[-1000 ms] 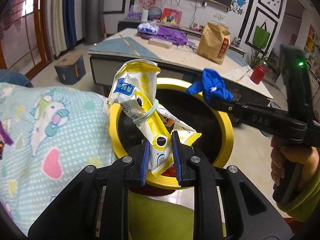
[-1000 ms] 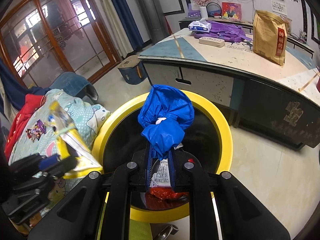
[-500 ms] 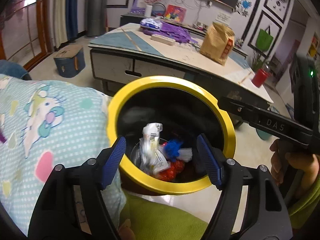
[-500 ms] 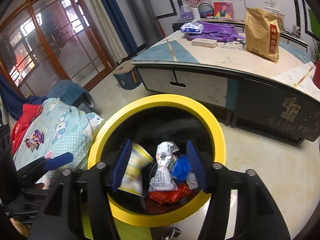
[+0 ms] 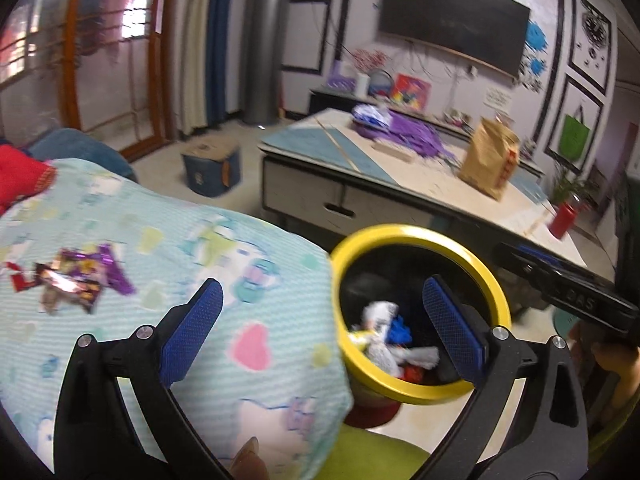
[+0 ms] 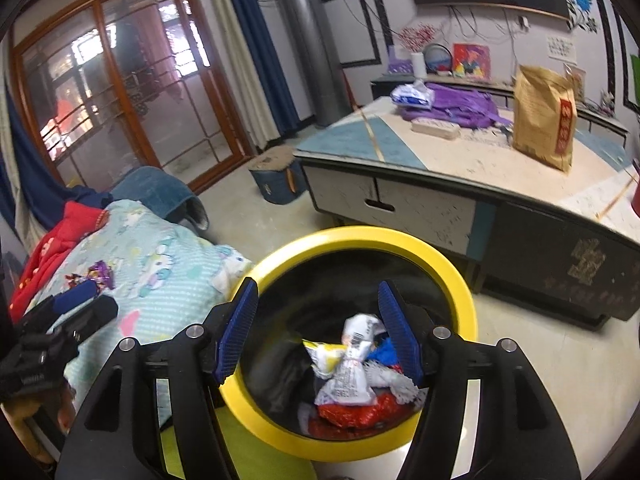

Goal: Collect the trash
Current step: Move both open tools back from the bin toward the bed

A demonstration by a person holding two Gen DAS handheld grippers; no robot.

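Both claws gape over bin rim (image 6: 460, 280).

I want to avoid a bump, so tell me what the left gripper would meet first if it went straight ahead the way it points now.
Probably the patterned blanket near the yellow bin; depth is unclear.

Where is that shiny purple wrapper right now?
In the left wrist view, the purple wrapper lies far left on the patterned blanket, well left of the yellow-rimmed bin.
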